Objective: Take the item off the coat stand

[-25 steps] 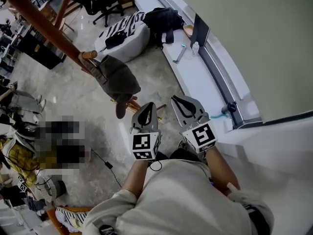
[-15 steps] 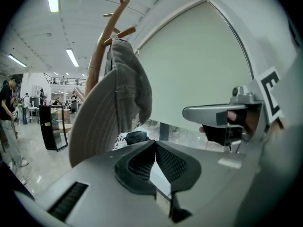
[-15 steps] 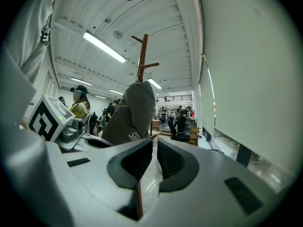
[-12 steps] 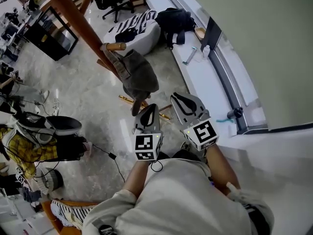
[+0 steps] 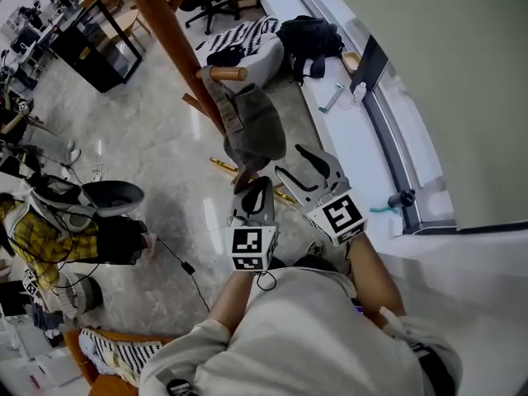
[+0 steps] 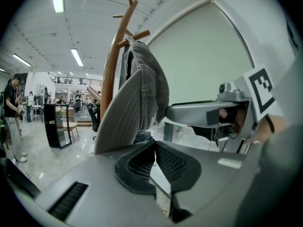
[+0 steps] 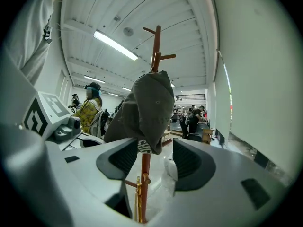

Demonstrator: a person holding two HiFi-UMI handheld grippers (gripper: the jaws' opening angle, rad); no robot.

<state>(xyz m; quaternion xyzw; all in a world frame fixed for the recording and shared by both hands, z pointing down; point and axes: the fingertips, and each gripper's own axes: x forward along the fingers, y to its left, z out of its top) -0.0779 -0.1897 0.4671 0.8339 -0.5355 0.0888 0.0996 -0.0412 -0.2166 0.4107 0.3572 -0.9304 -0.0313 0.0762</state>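
Jaws on the right gripper (image 5: 295,162), shut a second ago, are now opening, and both grippers have come nearer the coat stand (image 5: 165,31); this looks like the reach before a grasp, not yet made; the grey cap (image 5: 252,126) hangs from a peg (image 5: 224,73), its lower edge showing in the gap between those jaws, no pad pressing on it; the left gripper (image 5: 257,195) is closed and empty; the cap's long axis runs down along the stand, top hooked at the peg, lower end pointing at the floor (image 5: 165,188).
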